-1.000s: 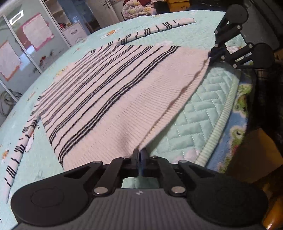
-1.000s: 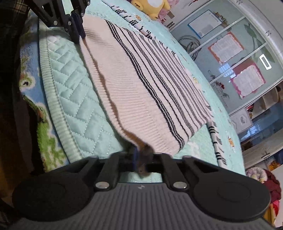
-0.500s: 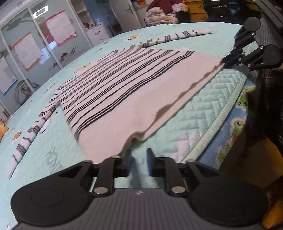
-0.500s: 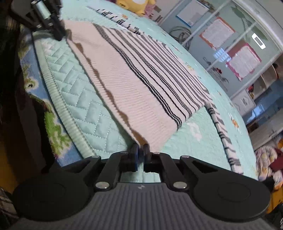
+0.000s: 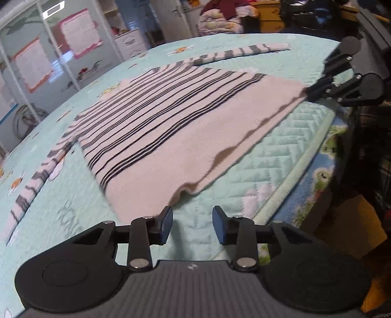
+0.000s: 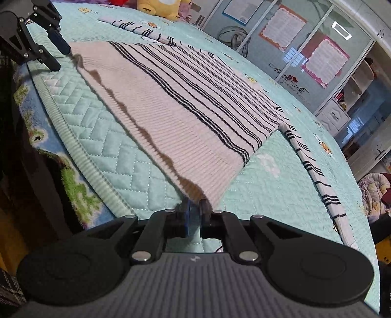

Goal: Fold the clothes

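A pale pink sweater [image 5: 183,127] with dark stripes lies spread flat on the teal quilted bed cover [image 5: 268,171], its sleeves [image 5: 244,50] stretched out to both sides. My left gripper [image 5: 191,215] is opening, with nothing between its pads; the hem corner lies on the quilt just beyond its left finger. The right wrist view shows that gripper [image 6: 63,58] open at the sweater's [image 6: 183,102] far hem corner. My right gripper [image 6: 195,210] is nearly closed, pinching the other hem corner at its tips. From the left wrist view, the right gripper [image 5: 308,94] sits on that corner.
The quilt's ribbed edge [image 6: 73,137] runs along the near side, with a patterned sheet and a dark drop below. A yellow plush toy [image 6: 161,7] sits at the bed's far end. Glass cabinet doors [image 6: 317,49] and a bedding pile [image 5: 220,19] stand beyond the bed.
My left gripper has opened and let go of its hem corner, which now lies on the quilt. The right gripper still pinches its corner. Both wrists have rolled a little.
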`<state>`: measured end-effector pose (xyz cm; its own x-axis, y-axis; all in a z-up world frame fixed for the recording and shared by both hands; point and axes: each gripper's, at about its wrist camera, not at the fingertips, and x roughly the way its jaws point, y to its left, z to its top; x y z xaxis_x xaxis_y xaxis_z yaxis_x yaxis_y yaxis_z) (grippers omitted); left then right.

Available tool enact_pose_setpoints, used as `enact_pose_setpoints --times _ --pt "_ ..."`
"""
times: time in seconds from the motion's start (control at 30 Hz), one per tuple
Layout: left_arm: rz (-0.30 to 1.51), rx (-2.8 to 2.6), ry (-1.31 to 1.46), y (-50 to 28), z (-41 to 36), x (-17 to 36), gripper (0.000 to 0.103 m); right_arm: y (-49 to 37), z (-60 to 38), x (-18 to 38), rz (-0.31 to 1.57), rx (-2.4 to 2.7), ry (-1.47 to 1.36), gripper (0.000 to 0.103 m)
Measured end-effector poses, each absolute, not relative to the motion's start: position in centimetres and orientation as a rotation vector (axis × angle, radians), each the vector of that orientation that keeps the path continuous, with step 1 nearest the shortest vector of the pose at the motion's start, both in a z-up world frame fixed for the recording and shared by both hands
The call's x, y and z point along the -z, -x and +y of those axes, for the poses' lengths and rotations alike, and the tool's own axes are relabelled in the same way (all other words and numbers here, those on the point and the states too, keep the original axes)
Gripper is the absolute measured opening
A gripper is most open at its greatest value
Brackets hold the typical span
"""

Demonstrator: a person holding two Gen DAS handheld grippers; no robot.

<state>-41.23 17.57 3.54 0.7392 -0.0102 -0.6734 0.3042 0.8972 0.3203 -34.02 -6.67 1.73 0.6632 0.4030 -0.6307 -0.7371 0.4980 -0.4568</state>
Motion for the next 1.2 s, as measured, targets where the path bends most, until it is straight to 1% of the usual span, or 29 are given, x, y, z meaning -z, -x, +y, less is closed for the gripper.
enact_pose_setpoints --times 0.13,0.2,0.27,0.33,0.5,0.7,0.73,0.87,1.2 --pt "0.708 0.217 -0.461 40.6 16.3 -3.7 0.039 34.3 -6.6 -2.4 0.468 -0.712 0.743 0.007" --pt "0.712 0.231 -0.491 40.1 15.6 -3.5 0.039 34.5 -6.5 -3.2 0.474 -0.732 0.697 0.009" --pt "0.721 0.233 -0.527 39.7 15.0 -3.2 0.041 34.7 -6.2 -4.0 0.49 -0.77 0.64 0.023" --pt "0.741 0.232 -0.518 39.3 15.1 -3.1 0.041 35.0 -5.6 -4.6 0.505 -0.816 0.585 0.026" --pt "0.771 0.201 -0.424 39.8 16.8 -3.7 0.042 35.8 -2.6 -5.3 0.539 -0.965 0.487 0.026" --pt "0.754 0.118 -0.331 41.5 19.6 -4.1 0.044 36.5 3.4 -4.7 0.48 -1.093 0.58 0.026" --pt "0.75 0.108 -0.319 41.7 19.8 -4.1 0.045 36.6 4.3 -4.6 0.476 -1.11 0.598 0.026" --pt "0.729 0.085 -0.291 41.9 20.2 -4.1 0.046 37.1 7.5 -3.9 0.465 -1.154 0.673 0.026" --pt "0.667 0.06 -0.192 42.6 22.2 -4.1 0.047 36.4 10.6 -3.6 0.502 -1.145 0.706 0.026"
